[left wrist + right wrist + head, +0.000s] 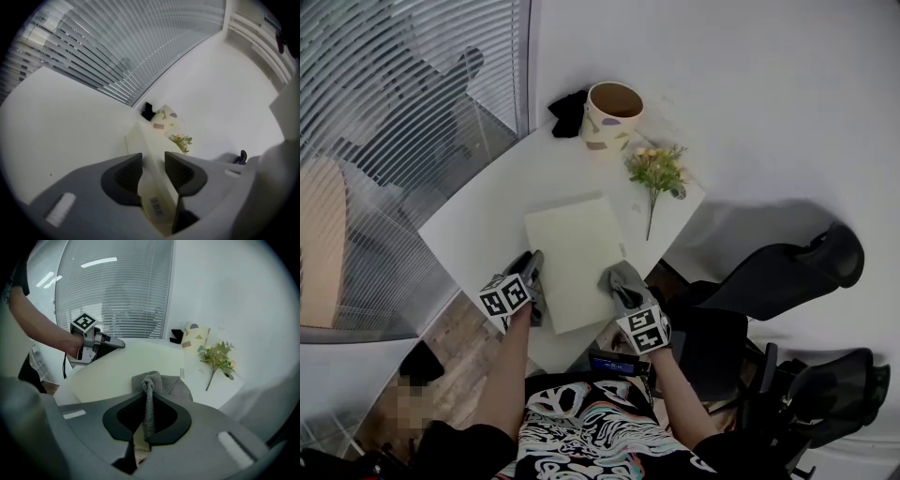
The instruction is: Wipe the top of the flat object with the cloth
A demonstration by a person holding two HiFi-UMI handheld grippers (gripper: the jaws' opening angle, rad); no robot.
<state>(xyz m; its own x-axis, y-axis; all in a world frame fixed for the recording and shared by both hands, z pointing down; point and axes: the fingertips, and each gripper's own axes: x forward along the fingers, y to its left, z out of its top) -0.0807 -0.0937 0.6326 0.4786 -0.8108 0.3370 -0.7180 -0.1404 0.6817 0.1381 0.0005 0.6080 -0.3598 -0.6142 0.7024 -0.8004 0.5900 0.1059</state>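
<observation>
In the head view the cream flat object (575,258) lies at the middle of the white table (478,211). A cup (612,114) stands off its 12 o'clock edge and a flower sprig (657,172) at 1 o'clock. The left gripper (532,264) bites the object's 8 o'clock edge, and the right gripper (624,291) sets the grey cloth (619,276) on its 5 o'clock corner. In the left gripper view the jaws stand narrow on either face of that thin edge, near a barcode label. The object looks stiff, light and smooth, so it would likely slide under a wipe, and pinching the rim seems the sound hold. In the right gripper view the jaws are closed on a bunched fold of the cloth. The cloth looks soft and limp, and its loose part is spread on the object's top.
</observation>
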